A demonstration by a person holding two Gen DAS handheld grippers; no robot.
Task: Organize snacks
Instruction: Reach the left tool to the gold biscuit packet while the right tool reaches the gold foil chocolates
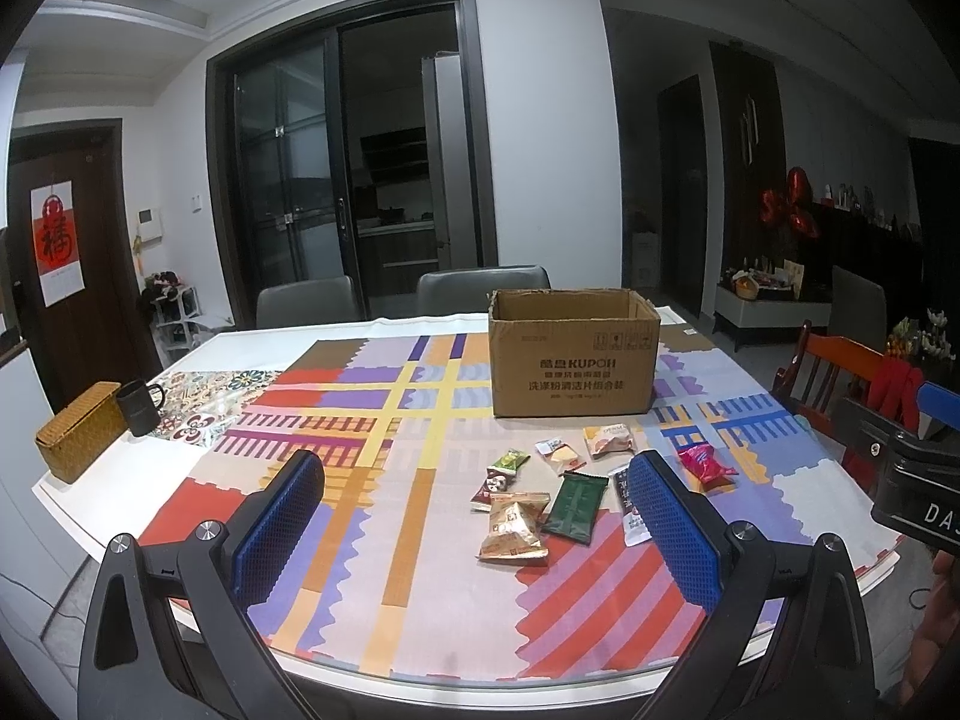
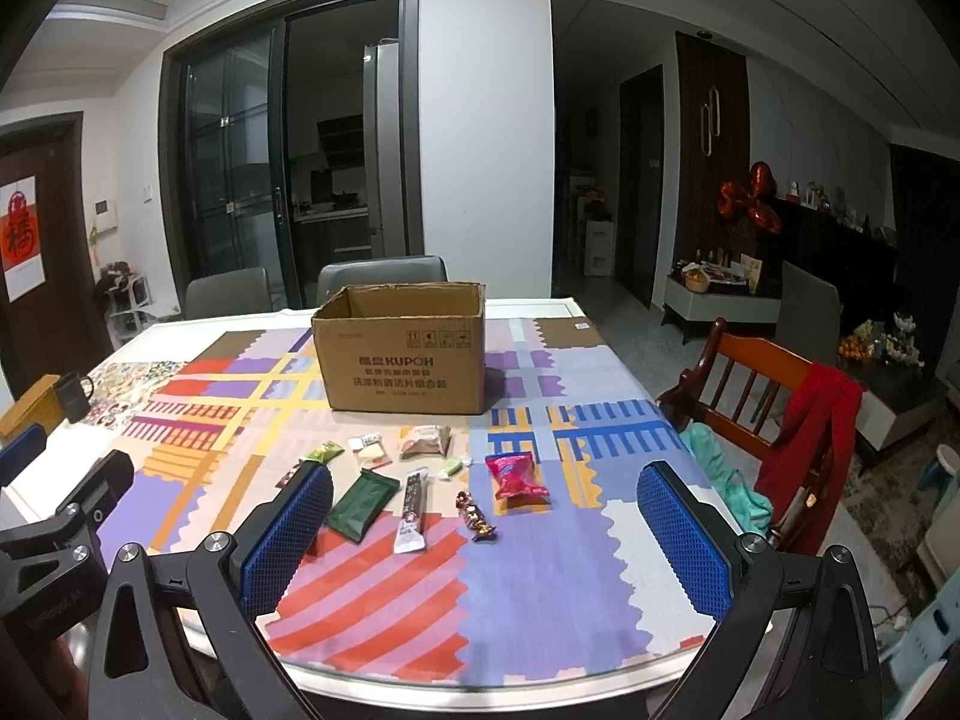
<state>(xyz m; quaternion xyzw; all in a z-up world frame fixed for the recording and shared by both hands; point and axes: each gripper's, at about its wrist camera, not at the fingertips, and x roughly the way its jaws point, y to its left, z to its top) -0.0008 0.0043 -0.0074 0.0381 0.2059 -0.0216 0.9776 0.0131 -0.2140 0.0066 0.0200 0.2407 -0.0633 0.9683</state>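
An open cardboard box (image 1: pixel 573 369) stands on the patterned table (image 1: pixel 390 420); it also shows in the right wrist view (image 2: pixel 405 363). Several snack packets lie in front of it: a gold packet (image 1: pixel 515 527), a dark green packet (image 1: pixel 575 507) (image 2: pixel 362 506), a red packet (image 1: pixel 703 464) (image 2: pixel 516 476), a long white-and-black packet (image 2: pixel 413 510) and a brown candy (image 2: pixel 476 516). My left gripper (image 1: pixel 480 528) is open and empty above the near table edge. My right gripper (image 2: pixel 486 540) is open and empty, to the right of the left one.
A black mug (image 1: pixel 141 408) and a woven basket (image 1: pixel 78 438) stand at the table's left edge. A wooden chair (image 2: pixel 762 414) with red cloth stands at the right. Two grey chairs (image 1: pixel 480 288) stand behind the table.
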